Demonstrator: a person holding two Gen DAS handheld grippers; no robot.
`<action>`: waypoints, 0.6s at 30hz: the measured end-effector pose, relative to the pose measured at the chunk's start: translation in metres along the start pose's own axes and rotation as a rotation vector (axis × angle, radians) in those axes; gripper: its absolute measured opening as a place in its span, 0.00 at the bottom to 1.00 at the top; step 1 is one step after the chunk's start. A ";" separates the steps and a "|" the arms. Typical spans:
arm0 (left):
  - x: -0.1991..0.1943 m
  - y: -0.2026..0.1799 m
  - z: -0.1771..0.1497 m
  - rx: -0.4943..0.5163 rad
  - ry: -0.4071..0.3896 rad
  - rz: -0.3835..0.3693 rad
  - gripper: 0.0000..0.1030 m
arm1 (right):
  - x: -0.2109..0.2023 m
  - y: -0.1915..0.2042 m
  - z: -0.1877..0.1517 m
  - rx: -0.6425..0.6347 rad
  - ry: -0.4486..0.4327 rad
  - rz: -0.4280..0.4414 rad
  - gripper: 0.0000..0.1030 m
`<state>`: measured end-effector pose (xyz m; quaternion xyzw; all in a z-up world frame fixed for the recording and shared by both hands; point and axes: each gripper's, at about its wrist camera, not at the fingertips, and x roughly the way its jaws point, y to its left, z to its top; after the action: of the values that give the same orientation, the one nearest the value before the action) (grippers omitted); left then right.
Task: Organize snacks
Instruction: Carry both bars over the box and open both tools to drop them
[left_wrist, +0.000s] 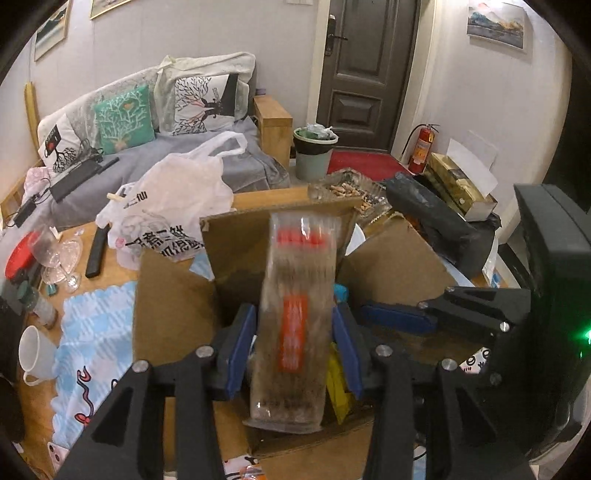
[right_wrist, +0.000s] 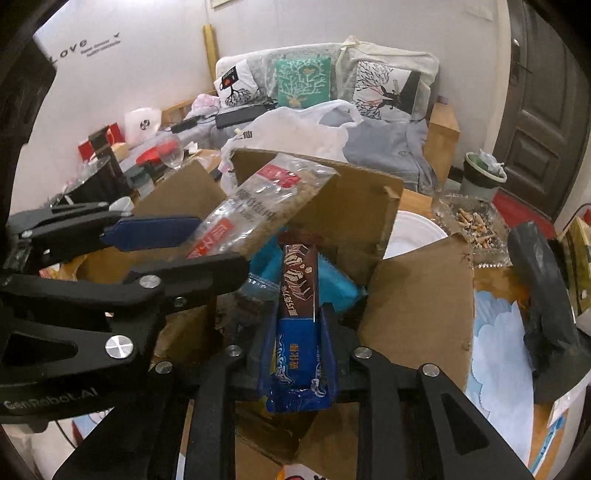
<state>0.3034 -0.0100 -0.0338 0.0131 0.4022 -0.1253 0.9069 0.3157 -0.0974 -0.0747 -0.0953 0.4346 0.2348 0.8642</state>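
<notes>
Both packets hang over the open cardboard box (right_wrist: 417, 295): left gripper (left_wrist: 295, 332) clamped on a clear, crinkly noodle packet (left_wrist: 295, 306), right gripper (right_wrist: 299, 332) clamped on a blue-and-brown wafer bar (right_wrist: 299, 325). Slippery film may slide; upright flaps could snag either.

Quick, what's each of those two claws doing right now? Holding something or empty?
Left gripper: closed on a clear snack packet with red labels.
Right gripper: closed on a blue-and-brown wafer bar.
</notes>
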 end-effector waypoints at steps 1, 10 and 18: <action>-0.001 0.001 0.000 -0.004 -0.003 0.000 0.46 | -0.001 0.000 -0.001 -0.003 -0.001 -0.001 0.26; -0.043 0.008 -0.013 -0.016 -0.076 -0.026 0.64 | -0.032 0.006 -0.019 -0.021 -0.045 0.028 0.30; -0.091 0.022 -0.068 -0.024 -0.131 -0.049 0.73 | -0.076 0.016 -0.069 -0.055 -0.080 0.133 0.31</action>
<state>0.2007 0.0393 -0.0146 -0.0159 0.3434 -0.1432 0.9280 0.2201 -0.1337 -0.0549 -0.0803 0.3983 0.3070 0.8606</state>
